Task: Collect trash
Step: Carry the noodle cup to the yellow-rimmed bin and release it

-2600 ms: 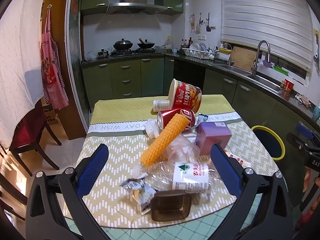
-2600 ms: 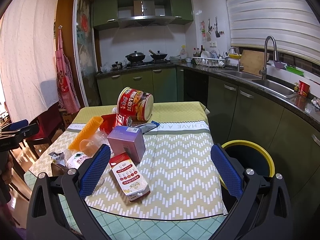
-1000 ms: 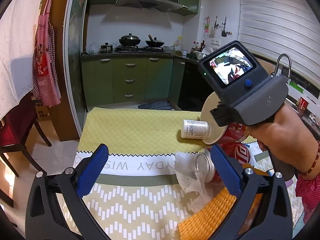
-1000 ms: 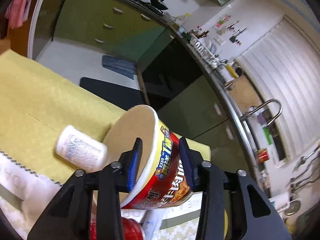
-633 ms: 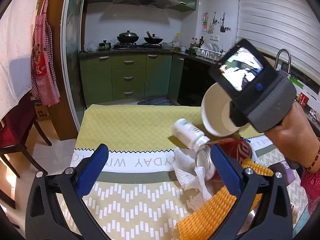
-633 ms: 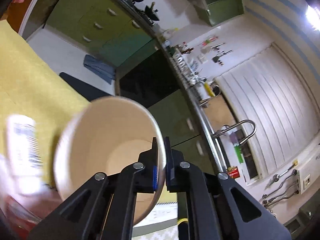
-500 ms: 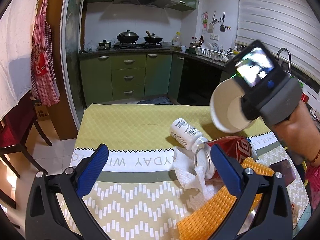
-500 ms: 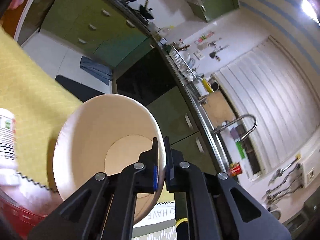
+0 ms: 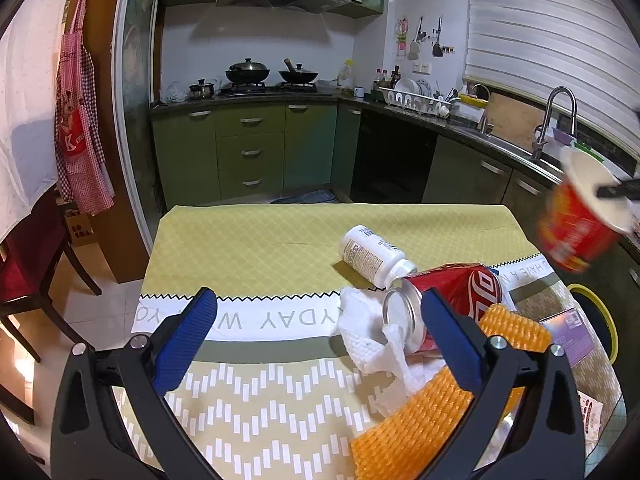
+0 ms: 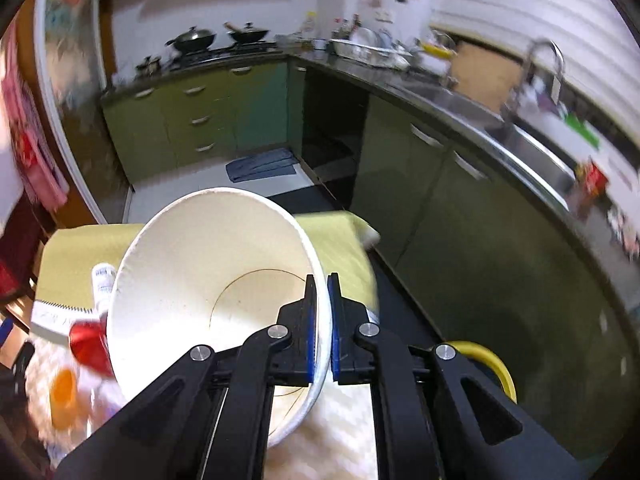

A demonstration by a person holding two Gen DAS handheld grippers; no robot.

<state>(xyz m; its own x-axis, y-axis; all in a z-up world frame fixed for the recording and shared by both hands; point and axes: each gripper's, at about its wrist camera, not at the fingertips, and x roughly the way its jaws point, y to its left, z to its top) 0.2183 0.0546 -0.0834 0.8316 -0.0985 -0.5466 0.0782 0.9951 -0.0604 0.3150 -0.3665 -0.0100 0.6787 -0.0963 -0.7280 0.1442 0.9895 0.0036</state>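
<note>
My right gripper [image 10: 323, 320] is shut on the rim of an empty red-and-white instant noodle cup [image 10: 208, 292]. The cup hangs in the air at the table's right edge and shows in the left wrist view [image 9: 576, 224]. A yellow-rimmed trash bin [image 10: 490, 364] stands on the floor below to the right; it also shows in the left wrist view [image 9: 600, 320]. My left gripper [image 9: 320, 336] is open and empty above the table. A red cola can [image 9: 444, 300], a white pill bottle [image 9: 372, 256], a crumpled tissue [image 9: 372, 344] and an orange foam net [image 9: 448, 396] lie just ahead of it.
The table [image 9: 248, 240] has a yellow and patterned cloth. A purple box [image 9: 566, 334] lies at the right edge. Green kitchen cabinets [image 9: 252, 148], a stove and a sink counter [image 10: 500, 128] surround the table. A dark red chair [image 9: 28, 256] stands left.
My right gripper has carried the noodle cup away from the table's middle, rightward toward the bin side. The pill bottle has rolled a little. My left gripper has stayed in place.
</note>
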